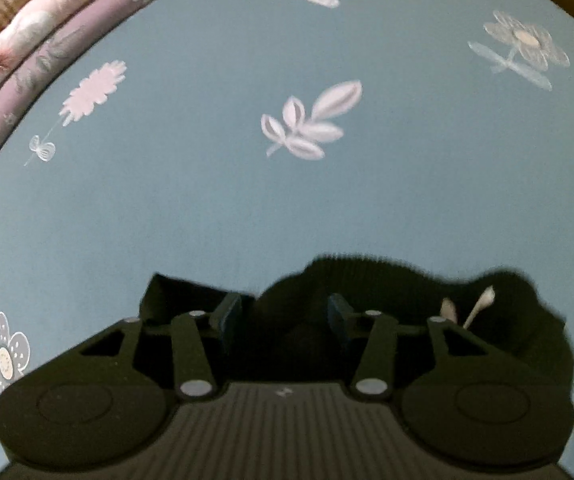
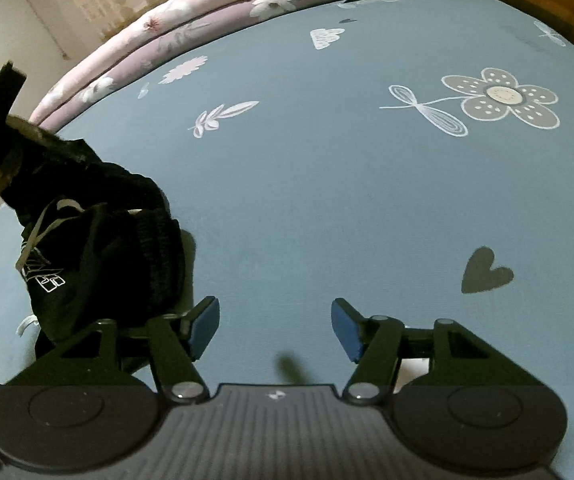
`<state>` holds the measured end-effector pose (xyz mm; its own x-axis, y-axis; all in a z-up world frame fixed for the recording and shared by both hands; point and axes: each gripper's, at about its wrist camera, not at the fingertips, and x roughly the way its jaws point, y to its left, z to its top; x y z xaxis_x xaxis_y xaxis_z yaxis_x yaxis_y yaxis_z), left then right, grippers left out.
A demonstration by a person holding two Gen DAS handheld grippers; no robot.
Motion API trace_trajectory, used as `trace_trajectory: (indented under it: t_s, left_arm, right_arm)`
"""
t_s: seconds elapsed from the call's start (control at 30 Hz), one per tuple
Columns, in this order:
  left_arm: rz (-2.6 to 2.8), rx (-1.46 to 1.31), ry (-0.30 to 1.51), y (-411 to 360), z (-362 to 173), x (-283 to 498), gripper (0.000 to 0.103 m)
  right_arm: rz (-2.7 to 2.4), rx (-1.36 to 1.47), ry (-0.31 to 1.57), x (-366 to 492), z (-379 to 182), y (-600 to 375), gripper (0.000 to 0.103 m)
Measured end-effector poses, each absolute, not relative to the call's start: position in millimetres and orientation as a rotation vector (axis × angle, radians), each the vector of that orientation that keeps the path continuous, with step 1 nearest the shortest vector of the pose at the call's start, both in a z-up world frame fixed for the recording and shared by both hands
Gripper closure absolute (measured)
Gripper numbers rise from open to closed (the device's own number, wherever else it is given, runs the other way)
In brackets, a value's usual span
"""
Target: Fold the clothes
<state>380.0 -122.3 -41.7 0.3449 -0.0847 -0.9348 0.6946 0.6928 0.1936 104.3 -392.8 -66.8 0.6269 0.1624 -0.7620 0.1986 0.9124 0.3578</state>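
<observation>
Left gripper [image 1: 283,316] hung unclenched over black garment [image 2: 99,248] heaped at nine o'clock on blue sheet [image 2: 327,200], right gripper [image 2: 275,328] parted, empty; step judged pre-fold, next needing an edge pinched.

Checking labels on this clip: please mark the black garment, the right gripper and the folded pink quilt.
black garment [image 2: 107,248]: right wrist view, on its bunched middle.
right gripper [image 2: 275,326]: right wrist view, midway between its fingertips.
folded pink quilt [image 2: 191,4]: right wrist view, on its upper layer.

Matt cotton-like bedsheet [image 2: 327,200], black ribbed knit garment [image 2: 127,248], perhaps fleece
</observation>
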Motion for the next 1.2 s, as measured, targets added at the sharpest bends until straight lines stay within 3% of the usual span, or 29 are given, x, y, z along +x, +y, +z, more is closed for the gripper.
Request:
trace_trajectory:
  t_s: [0.13, 0.4, 0.5, 0.63, 0.7, 0.87, 1.07, 1.2]
  left_arm:
    - [-0.6, 0.603, 1.161, -97.6, -58.8, 378.4, 0.043]
    - [-0.714, 0.455, 1.126, -53.4, -83.5, 368.8, 0.043]
    - [-0.747, 0.437, 1.078, -46.9, -81.8, 362.5, 0.054]
    - [-0.799, 0.415, 0.997, -43.9, -66.1, 350.5, 0.083]
    - [-0.817, 0.38, 0.946, -38.6, -51.9, 346.4, 0.086]
    - [-0.825, 0.356, 0.856, -25.0, -28.4, 334.3, 0.089]
    - [-0.801, 0.354, 0.879, -11.0, -38.7, 326.8, 0.088]
    - [-0.77, 0.298, 0.919, -3.1, -52.9, 333.3, 0.081]
  right_arm:
    - [-0.073, 0.41, 0.895, 101.7, -56.8, -374.9, 0.036]
    - [-0.046, 0.436, 0.875, 109.6, -43.9, -324.1, 0.034]
    - [0.036, 0.514, 0.855, 126.8, -54.1, -313.5, 0.034]
    - [0.025, 0.513, 0.89, 155.3, -68.7, -303.0, 0.034]
    - [0.026, 0.488, 0.901, 162.1, -70.4, -296.7, 0.034]
    - [0.045, 0.468, 0.857, 163.2, -75.0, -298.5, 0.026]
    - [0.091, 0.646, 0.835, 172.3, -104.9, -332.0, 0.026]
    - [0.152, 0.761, 0.82, 182.7, -126.9, -342.2, 0.025]
